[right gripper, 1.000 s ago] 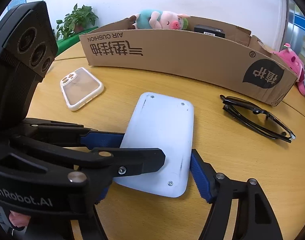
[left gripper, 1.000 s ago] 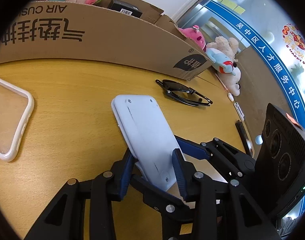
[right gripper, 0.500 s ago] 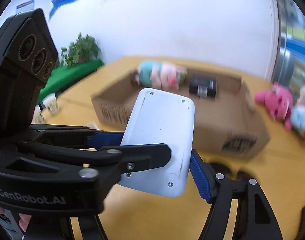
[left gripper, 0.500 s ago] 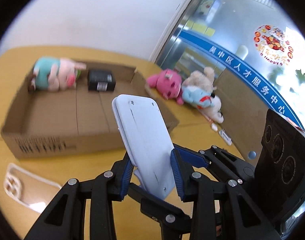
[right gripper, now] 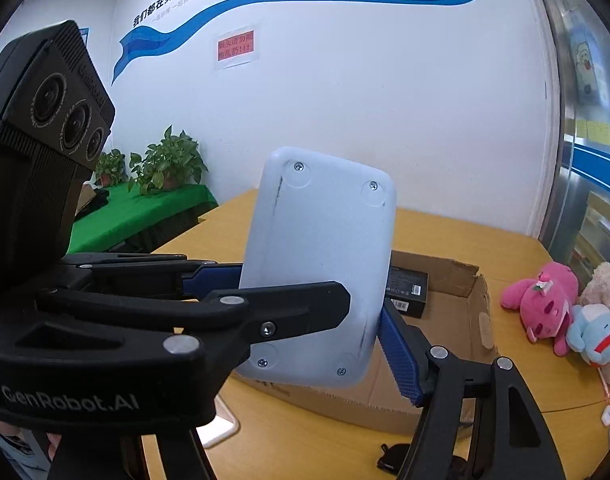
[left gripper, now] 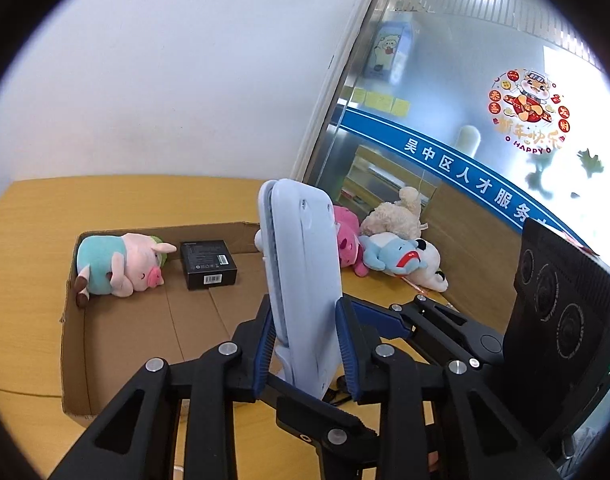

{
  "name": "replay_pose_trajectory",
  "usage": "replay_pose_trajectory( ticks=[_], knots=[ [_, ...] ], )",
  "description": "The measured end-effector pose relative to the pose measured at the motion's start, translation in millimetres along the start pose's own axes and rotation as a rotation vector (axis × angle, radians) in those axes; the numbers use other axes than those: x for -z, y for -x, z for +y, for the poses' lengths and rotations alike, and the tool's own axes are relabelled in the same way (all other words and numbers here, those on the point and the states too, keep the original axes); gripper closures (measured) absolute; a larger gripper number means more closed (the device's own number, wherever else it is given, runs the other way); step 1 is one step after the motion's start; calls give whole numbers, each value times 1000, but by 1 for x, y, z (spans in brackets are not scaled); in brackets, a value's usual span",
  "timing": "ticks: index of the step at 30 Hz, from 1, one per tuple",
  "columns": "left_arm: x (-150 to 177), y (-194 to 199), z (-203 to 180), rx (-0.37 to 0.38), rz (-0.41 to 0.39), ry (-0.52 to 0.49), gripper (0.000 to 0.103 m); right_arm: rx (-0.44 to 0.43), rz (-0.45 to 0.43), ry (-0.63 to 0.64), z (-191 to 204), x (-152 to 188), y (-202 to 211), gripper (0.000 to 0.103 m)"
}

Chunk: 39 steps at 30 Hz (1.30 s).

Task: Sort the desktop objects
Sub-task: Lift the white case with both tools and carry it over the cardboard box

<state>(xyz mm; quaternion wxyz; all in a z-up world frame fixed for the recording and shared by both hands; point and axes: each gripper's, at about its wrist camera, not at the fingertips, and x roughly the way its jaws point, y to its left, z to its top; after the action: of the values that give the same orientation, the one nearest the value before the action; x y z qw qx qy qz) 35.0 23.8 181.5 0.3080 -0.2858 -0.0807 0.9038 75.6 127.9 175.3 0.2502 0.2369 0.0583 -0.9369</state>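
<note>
Cardboard box [left gripper: 117, 332], lower left of the left wrist view: it already contains a plush pig [left gripper: 117, 266] and a small black box [left gripper: 208, 264], so part of the sorting looks done. White device [right gripper: 321, 264], centre of both views: carried in the air in front of the box, not yet placed. Left gripper [left gripper: 307, 344], whose jaws have just been closing, clamps its thin edges; right gripper [right gripper: 369, 316] clasps its wider sides. Plush toys [right gripper: 541, 304], right edge, remain on the table [right gripper: 305, 436], presumably unsorted.
</note>
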Motion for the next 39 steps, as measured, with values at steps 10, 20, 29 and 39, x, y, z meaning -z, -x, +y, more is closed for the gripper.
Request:
replay_pose_trajectory(
  ticks=[10,20,29,39],
  knots=[
    [-23,-27,49,19,42,55,76,-41,35,-36,-15,-18,-55,35],
    [-17,-70,144,-72,180,187,76,-155,195,-104,-11,-16,-168,35],
    [5,-120,228,-200,395,317,76,-297,492,-226,-1,11,-292,35],
    [23,-146,257,-281,553,402,76,-350,754,-315,7,42,-358,35]
  ],
)
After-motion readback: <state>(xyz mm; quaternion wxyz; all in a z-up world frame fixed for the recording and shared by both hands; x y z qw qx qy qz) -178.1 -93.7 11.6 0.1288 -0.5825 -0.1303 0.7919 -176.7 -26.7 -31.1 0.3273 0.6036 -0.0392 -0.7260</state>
